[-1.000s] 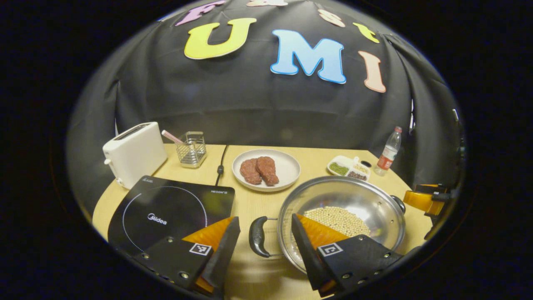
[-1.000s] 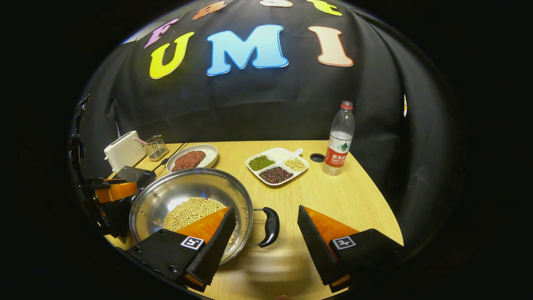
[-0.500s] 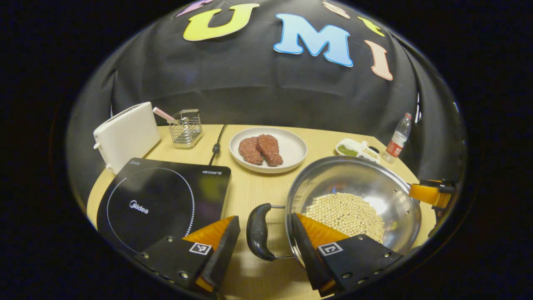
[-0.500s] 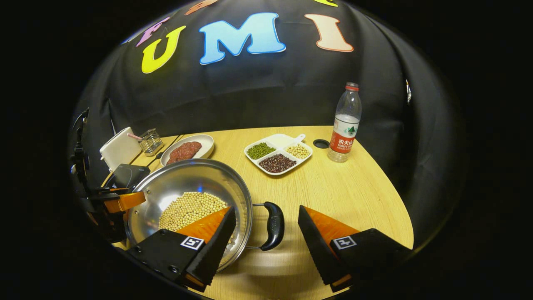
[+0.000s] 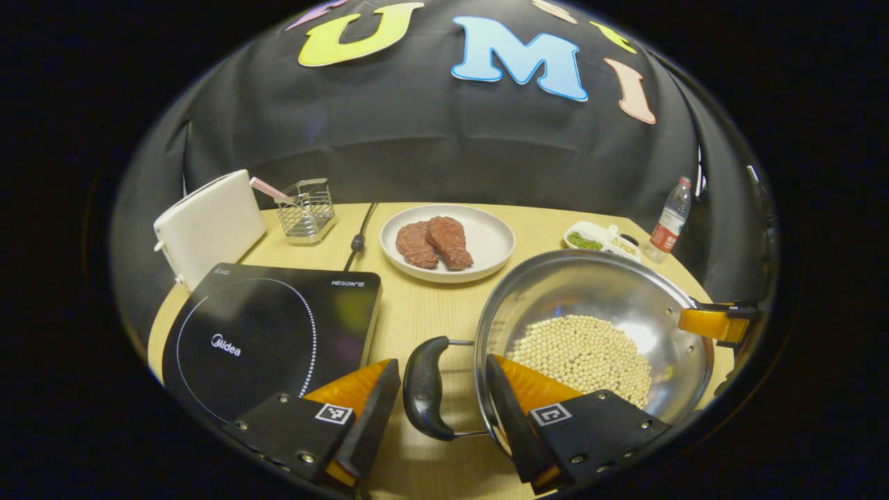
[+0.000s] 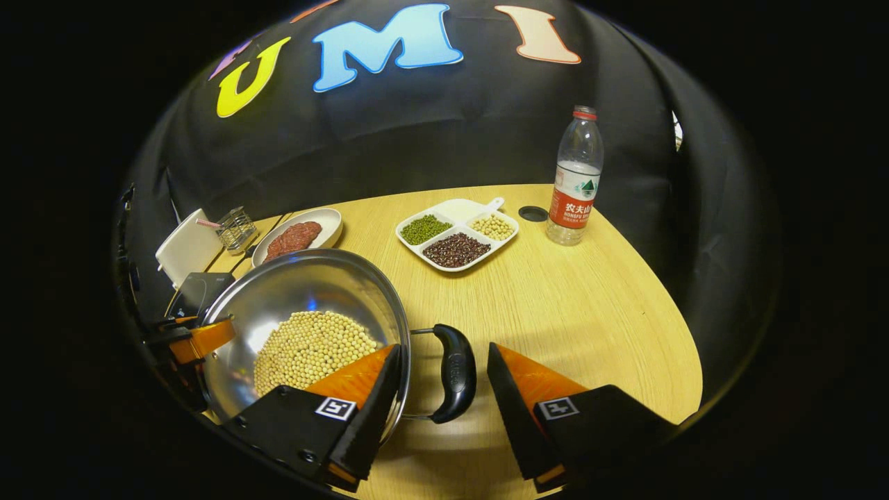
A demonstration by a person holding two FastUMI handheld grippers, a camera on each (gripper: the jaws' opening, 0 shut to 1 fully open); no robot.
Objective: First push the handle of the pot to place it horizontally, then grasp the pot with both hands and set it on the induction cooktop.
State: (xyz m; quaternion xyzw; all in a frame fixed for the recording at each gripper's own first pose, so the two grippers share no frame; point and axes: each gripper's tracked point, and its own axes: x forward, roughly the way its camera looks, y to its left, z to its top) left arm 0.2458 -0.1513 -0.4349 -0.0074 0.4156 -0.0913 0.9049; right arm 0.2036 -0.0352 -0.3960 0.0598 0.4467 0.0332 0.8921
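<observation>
A steel pot (image 5: 590,288) holding soybeans (image 5: 590,351) sits on the wooden table, to the right of the black induction cooktop (image 5: 264,340). Its two black handles lie to the left and right. My left gripper (image 5: 441,417) is open, with the pot's left handle (image 5: 422,387) between its fingers, untouched. My right gripper (image 6: 441,403) is open around the right handle (image 6: 455,371), one finger reaching over the pot (image 6: 305,285) rim. Across the pot, the left gripper view catches the right gripper (image 5: 715,323), and the right gripper view catches the left gripper (image 6: 198,339).
A plate of meat (image 5: 448,243) stands behind the pot. A white toaster (image 5: 205,226), a wire basket (image 5: 305,208) and a power cable (image 5: 358,239) lie behind the cooktop. A divided dish of beans (image 6: 455,232), a water bottle (image 6: 575,177) and a black cap (image 6: 533,213) sit at the far right.
Both grippers have moved forward and lower, so each handle now lies deeper between the fingers. The right gripper's fingers have narrowed slightly. The pot has stayed in place.
</observation>
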